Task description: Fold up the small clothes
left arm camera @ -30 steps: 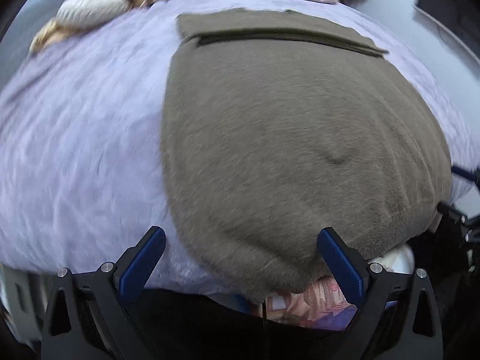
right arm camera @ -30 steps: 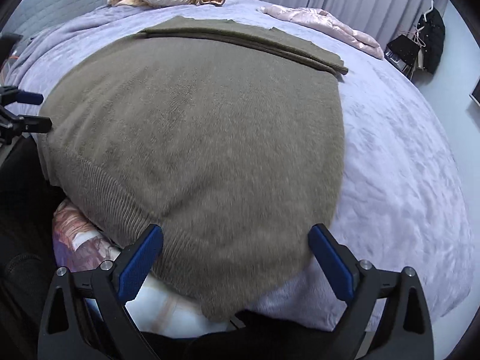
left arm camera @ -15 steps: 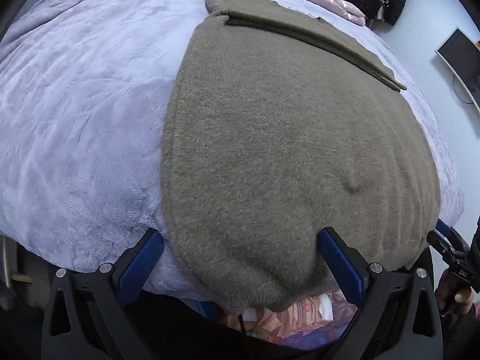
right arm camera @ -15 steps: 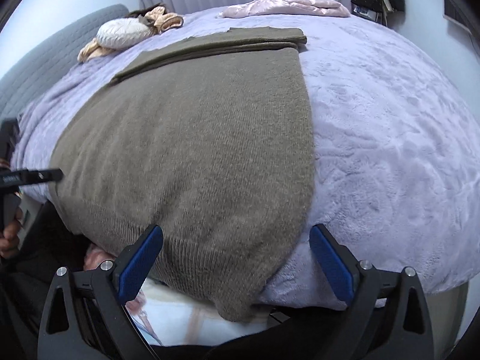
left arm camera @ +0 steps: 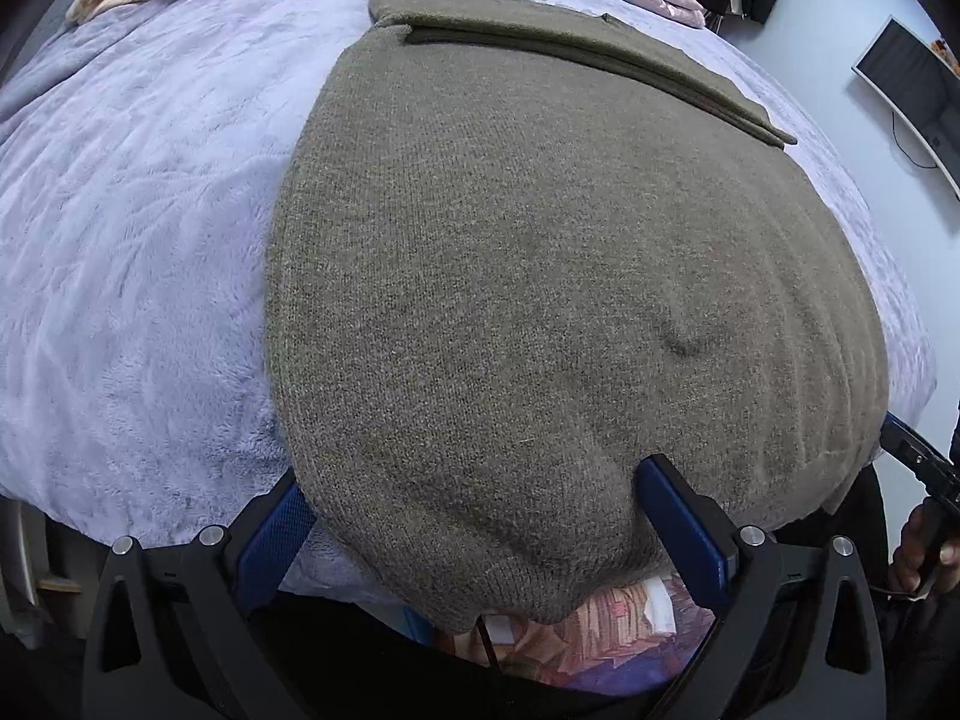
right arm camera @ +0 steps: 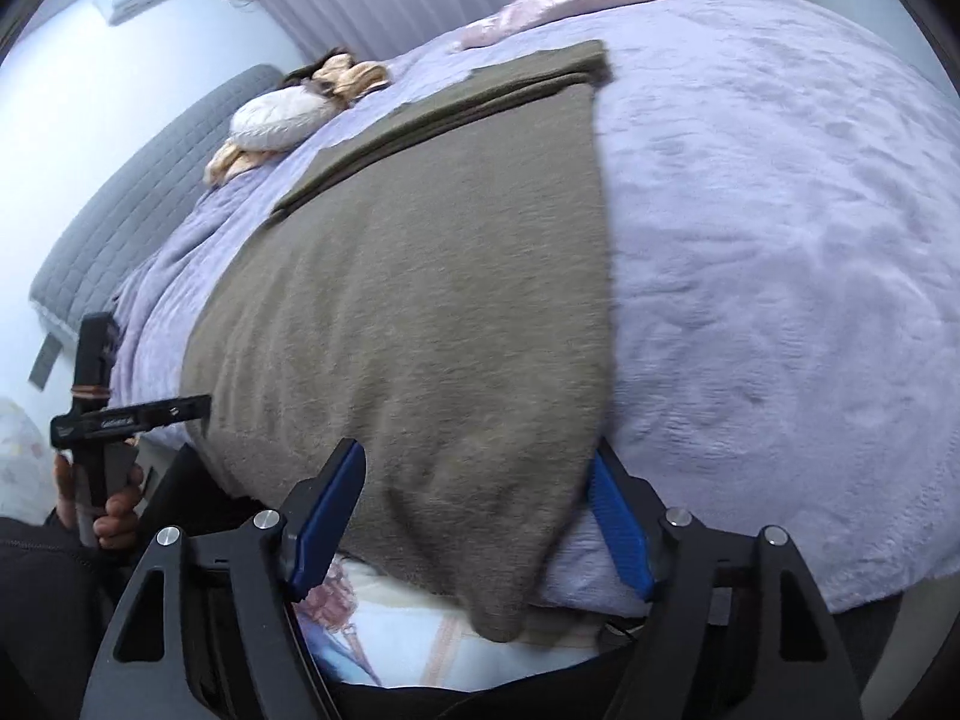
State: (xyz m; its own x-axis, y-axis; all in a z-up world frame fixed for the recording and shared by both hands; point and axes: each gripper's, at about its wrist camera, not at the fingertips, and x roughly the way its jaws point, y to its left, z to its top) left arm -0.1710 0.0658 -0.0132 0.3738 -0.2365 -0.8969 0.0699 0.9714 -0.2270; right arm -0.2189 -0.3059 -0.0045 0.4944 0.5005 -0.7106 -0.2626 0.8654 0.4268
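Both grippers have moved in on the sweater's (left arm camera: 540, 300) near hem corners; left gripper (left arm camera: 474, 534) and right gripper (right arm camera: 474, 516) straddle it, fingers wide, ready to pinch.

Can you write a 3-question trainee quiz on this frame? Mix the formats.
1. True or false: both grippers are shut on cloth.
2. What lies across the far end of the olive knit sweater? A) its folded-over sleeve B) a towel C) a belt
3. Fill in: the sweater's near hem hangs over the edge of the lavender ____.

Key
1. False: left gripper and right gripper are open, each straddling a hem corner.
2. A
3. blanket
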